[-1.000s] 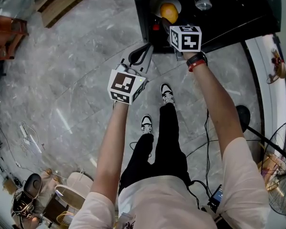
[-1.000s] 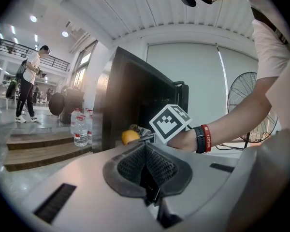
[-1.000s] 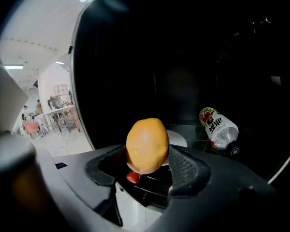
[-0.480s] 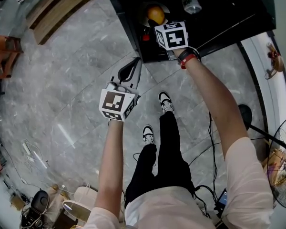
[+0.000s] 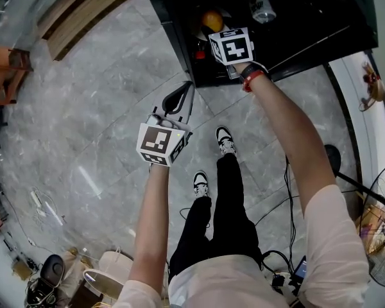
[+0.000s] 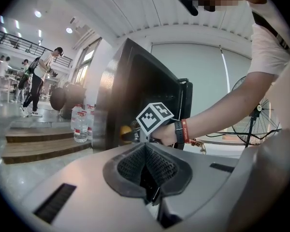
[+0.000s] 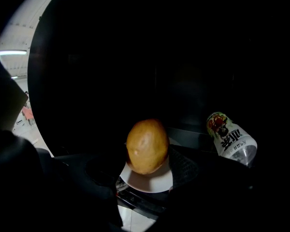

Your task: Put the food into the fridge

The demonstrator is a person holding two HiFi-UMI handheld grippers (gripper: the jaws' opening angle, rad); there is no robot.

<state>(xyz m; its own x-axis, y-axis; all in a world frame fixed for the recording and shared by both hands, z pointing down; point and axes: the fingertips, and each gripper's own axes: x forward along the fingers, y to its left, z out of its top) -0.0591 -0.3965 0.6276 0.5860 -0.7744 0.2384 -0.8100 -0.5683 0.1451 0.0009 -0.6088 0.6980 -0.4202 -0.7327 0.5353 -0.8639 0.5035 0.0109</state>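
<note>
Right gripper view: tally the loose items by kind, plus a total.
Yellow-orange fruit: 1
White plate, under the fruit: 1
Labelled bottle, lying on its side: 1
Total: 3

Black fridge interior (image 5: pixel 321 11), drink bottle (image 5: pixel 262 8) lying inside
</note>
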